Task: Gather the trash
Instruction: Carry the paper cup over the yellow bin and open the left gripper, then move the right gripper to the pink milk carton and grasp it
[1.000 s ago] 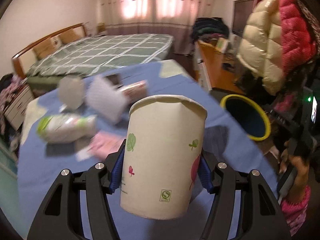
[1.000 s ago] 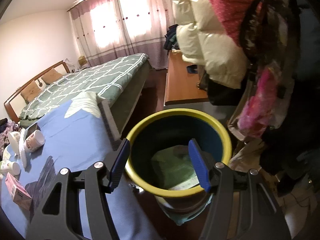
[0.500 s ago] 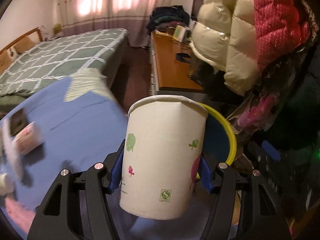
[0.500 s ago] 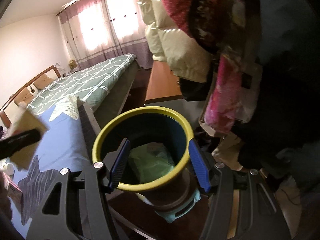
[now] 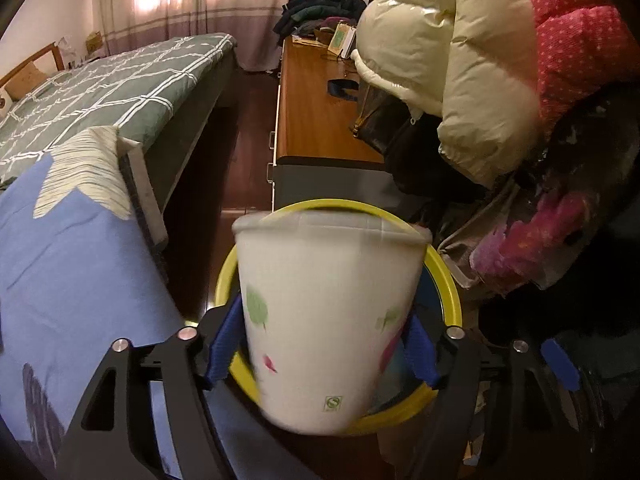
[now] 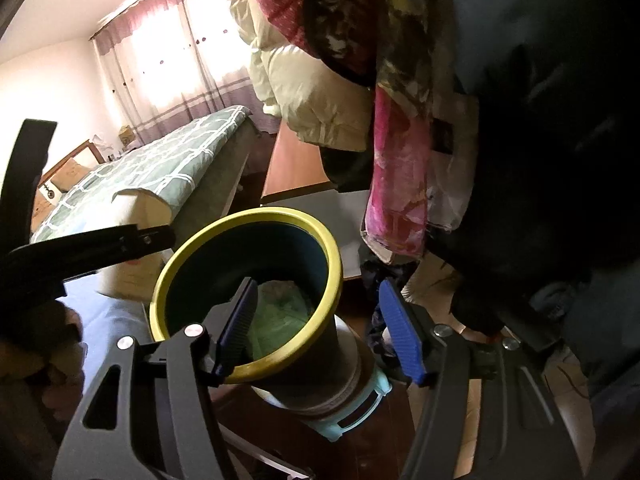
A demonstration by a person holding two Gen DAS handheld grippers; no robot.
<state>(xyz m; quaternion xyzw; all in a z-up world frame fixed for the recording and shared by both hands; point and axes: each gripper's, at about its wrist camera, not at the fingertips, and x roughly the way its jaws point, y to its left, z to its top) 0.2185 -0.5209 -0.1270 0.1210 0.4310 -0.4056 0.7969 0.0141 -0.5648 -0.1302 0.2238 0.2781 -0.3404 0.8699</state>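
A white paper cup [image 5: 328,320] with leaf prints is blurred between the blue pads of my left gripper [image 5: 322,350]. Its jaws are opening and the pads stand just off the cup's sides. The cup hangs right over the mouth of the yellow-rimmed dark bin [image 5: 444,280]. In the right wrist view the cup [image 6: 132,276] and the left gripper [image 6: 80,248] sit at the bin's left rim. My right gripper [image 6: 316,328] hovers by the bin [image 6: 280,216], jaws opening slightly, nothing between them. Green crumpled trash [image 6: 280,312] lies inside the bin.
The table under a blue cloth [image 5: 72,280] lies left of the bin. A green checked bed [image 5: 100,92] stands behind it and a wooden desk [image 5: 316,112] beyond the bin. Puffy coats [image 5: 480,60] hang close on the right.
My left gripper swung right, off the table and over the bin. Its jaws have widened and the cup sits lower and blurred between them. In the right wrist view the bin has slid left.
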